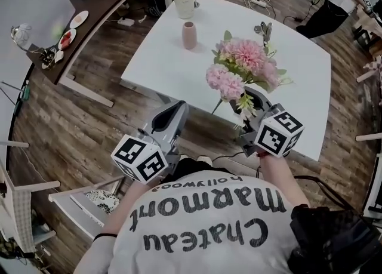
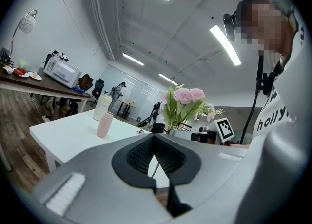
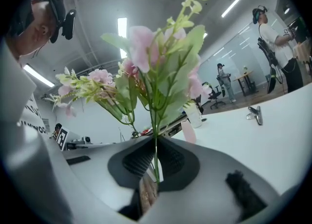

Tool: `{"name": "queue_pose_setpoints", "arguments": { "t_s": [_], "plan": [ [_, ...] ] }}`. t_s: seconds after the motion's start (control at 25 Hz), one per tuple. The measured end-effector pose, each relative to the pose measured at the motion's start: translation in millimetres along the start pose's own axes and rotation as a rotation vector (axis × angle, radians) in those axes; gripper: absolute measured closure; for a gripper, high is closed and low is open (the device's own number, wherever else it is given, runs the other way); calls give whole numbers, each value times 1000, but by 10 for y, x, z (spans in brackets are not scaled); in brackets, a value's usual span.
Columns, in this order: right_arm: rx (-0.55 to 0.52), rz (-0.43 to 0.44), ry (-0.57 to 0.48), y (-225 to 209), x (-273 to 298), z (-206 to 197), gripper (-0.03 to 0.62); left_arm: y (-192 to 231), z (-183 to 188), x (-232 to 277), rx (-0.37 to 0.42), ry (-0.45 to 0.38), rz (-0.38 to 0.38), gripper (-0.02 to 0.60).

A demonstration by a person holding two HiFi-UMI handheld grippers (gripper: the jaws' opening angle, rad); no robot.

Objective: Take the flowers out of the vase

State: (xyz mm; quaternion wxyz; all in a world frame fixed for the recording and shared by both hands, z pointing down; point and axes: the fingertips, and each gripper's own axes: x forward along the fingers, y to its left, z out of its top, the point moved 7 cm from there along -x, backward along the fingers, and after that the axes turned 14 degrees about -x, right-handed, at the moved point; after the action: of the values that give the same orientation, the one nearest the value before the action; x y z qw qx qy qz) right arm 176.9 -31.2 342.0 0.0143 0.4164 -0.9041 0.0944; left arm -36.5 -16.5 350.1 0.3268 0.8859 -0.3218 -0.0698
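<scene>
Gripping flowers (image 1: 245, 67), right tool (image 3: 155, 168); vase (image 1: 189, 34) apart

- The left claw (image 2: 153, 138) is held out about level in front of the chest, with its jaws closed together.
- The right claw (image 3: 156, 142) points almost level, and its jaws are pinched on a thin flower stem (image 3: 155, 162).
- Both claws sit close before the torso, apart from each other, pointing away from the body.
</scene>
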Motion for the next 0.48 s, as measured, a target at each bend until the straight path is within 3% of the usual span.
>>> {"name": "queue_pose_setpoints", "arguments": {
  "t_s": [0.48],
  "plan": [
    [2, 3, 16, 0, -33, 24, 568, -25, 32, -77, 2, -18, 22, 581]
  ]
}}
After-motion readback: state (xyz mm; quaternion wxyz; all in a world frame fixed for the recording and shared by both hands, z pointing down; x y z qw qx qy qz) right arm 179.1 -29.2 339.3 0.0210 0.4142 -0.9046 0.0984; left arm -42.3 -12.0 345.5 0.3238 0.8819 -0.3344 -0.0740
